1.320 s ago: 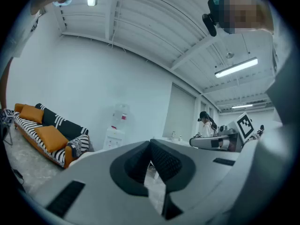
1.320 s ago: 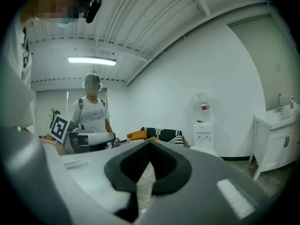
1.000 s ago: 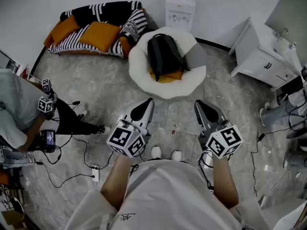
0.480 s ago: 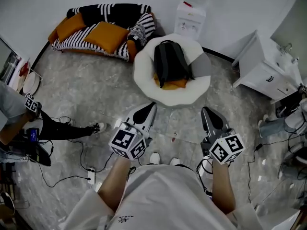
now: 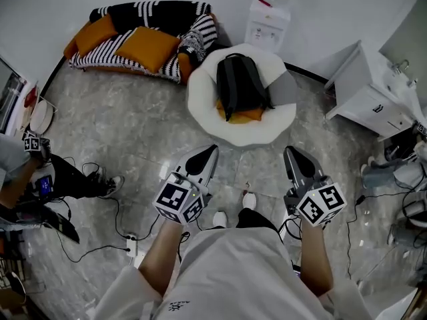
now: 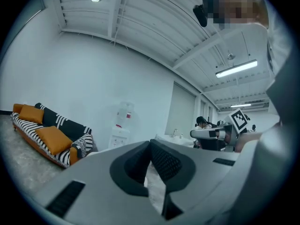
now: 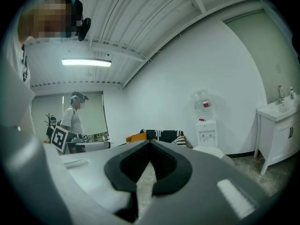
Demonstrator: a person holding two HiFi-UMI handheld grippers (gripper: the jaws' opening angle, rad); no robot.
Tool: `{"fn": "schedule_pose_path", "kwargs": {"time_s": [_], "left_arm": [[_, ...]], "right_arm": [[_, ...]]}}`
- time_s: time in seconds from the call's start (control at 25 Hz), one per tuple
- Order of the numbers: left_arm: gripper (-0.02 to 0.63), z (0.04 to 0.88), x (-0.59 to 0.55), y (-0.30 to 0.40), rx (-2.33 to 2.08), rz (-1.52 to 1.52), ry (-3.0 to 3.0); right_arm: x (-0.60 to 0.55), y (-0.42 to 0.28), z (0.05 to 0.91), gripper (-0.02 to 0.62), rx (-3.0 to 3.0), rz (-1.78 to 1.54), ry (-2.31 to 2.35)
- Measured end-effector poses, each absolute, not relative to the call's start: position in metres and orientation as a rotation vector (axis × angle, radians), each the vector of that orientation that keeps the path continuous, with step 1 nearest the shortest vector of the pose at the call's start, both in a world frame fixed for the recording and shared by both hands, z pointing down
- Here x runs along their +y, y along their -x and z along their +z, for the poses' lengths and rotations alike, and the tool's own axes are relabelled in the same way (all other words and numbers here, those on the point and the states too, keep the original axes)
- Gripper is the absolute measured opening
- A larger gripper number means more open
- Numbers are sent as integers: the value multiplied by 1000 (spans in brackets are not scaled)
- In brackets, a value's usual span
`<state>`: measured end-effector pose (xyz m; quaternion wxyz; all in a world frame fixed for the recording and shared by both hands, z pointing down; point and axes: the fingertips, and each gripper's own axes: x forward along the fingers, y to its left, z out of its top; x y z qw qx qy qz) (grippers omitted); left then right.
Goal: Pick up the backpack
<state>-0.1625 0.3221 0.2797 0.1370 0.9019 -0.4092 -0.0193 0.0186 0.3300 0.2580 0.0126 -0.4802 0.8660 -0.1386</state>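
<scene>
A black backpack (image 5: 238, 85) stands on a round white pouf (image 5: 207, 115), with an orange cushion (image 5: 244, 117) under its near end. My left gripper (image 5: 211, 149) and my right gripper (image 5: 291, 151) are held level side by side over the floor, short of the pouf. Both are shut with nothing between the jaws. In the left gripper view the left gripper (image 6: 150, 143) points toward the far wall. The right gripper (image 7: 150, 144) shows its tips touching. The backpack is hidden behind the jaws in both gripper views.
A striped sofa (image 5: 143, 32) with orange cushions stands at the back left, a water dispenser (image 5: 269, 20) behind the pouf, a white sink cabinet (image 5: 373, 95) at the right. Another person (image 5: 27, 179) sits at the left among cables (image 5: 100, 225) on the marble floor.
The pouf and backpack sit slightly closer and more central as I step forward with both grippers. The person at the left has slid toward the frame's left edge.
</scene>
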Motion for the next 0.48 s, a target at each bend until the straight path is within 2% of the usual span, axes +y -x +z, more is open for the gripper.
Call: {"fn": "schedule_pose_path", "kwargs": {"time_s": [0.48], "left_arm": [[-6, 284, 262, 144, -1219, -60, -2590]], "right_arm": [[260, -40, 266, 2, 2699, -446, 1416]]}}
